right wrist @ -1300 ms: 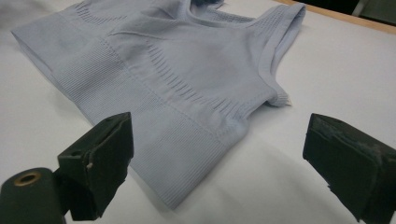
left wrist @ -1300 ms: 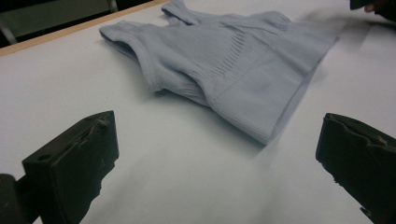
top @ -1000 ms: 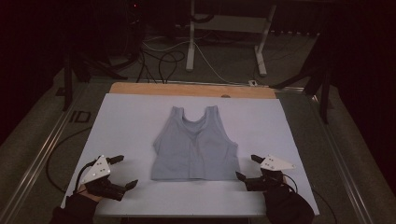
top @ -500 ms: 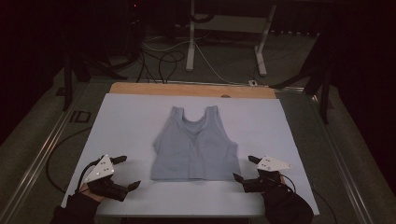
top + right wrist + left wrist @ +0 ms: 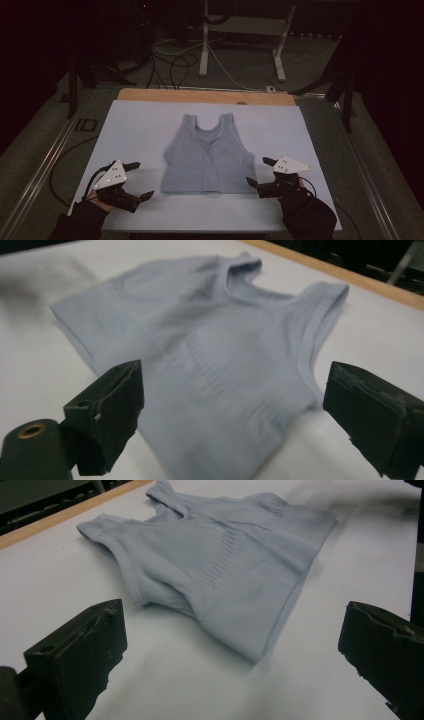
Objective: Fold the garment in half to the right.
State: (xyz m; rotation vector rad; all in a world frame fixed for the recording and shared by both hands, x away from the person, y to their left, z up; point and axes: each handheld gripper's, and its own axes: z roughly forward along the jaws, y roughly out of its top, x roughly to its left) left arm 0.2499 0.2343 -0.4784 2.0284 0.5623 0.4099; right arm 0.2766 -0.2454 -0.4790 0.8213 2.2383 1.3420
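Centrally, tank top [image 5: 207, 160] flat, between left gripper [image 5: 134, 180], right gripper [image 5: 259, 172].

Left tool [image 5: 235, 645]: both jaws cut by bottom edge in left gripper view, right jaw also by right edge. Right tool [image 5: 230, 405]: jaws cropped at bottom, right jaw at right edge in right gripper view. Tank top [image 5: 200, 365] near hem blurred there. Forearms cut off at high view bottom. Room beyond table [image 5: 150, 125] too dark to make out.

pretty dim room, black beyond the counter [image 5: 150, 130], its white top brightest, soft shadow under the top [image 5: 225, 570], close-up edges kinda blurry
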